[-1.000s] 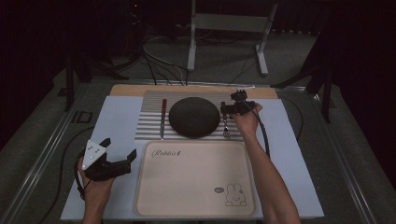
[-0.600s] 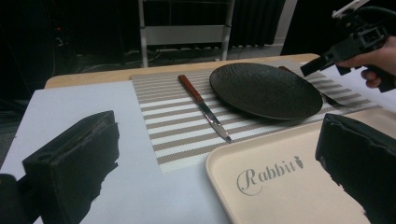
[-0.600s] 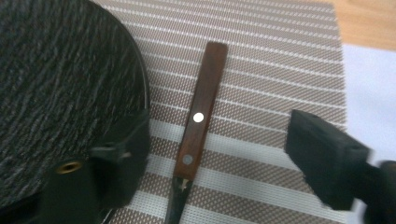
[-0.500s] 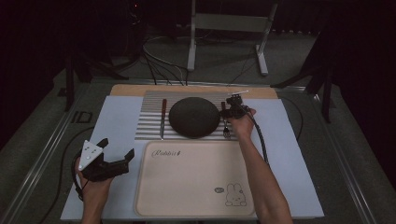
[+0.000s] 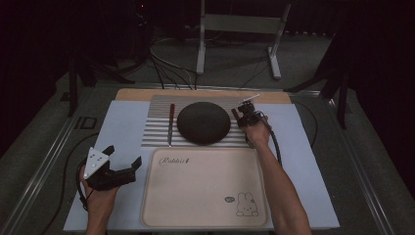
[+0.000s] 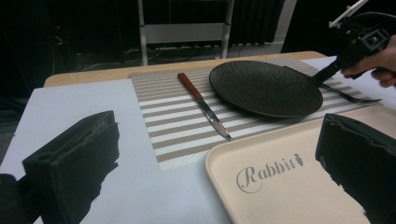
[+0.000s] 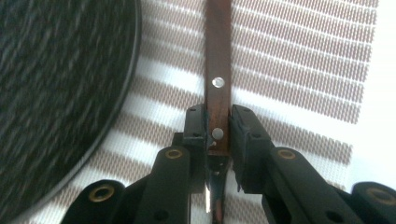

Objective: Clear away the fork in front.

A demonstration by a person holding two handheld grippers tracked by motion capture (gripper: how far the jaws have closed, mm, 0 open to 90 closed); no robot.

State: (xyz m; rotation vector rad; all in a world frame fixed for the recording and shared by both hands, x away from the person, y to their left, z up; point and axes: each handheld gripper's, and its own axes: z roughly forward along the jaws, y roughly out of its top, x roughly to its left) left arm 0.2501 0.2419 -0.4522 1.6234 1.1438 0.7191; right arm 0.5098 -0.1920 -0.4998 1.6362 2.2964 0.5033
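A dark round plate (image 5: 203,122) lies on a striped placemat (image 5: 156,132). A knife (image 5: 171,125) with a reddish handle rests to its left. At the plate's right edge my right gripper (image 5: 243,117) is shut on the fork (image 7: 217,56), its jaws clamping the brown riveted handle just above the mat. From the left gripper view, the fork (image 6: 359,98) points its tines away from the plate and the right gripper (image 6: 327,74) holds its handle. My left gripper (image 5: 123,154) hovers open and empty over the white sheet, left of the beige tray (image 5: 205,196).
The tray (image 6: 280,186) is printed with "Rabbit" and a small rabbit, and lies bare at the table's near side. The white sheet (image 5: 122,122) covers most of the tabletop. Cables and a metal stand (image 5: 235,29) are on the floor beyond the far edge.
My right gripper has shifted slightly left and down beside the plate onto the fork's handle. The left gripper has barely moved.
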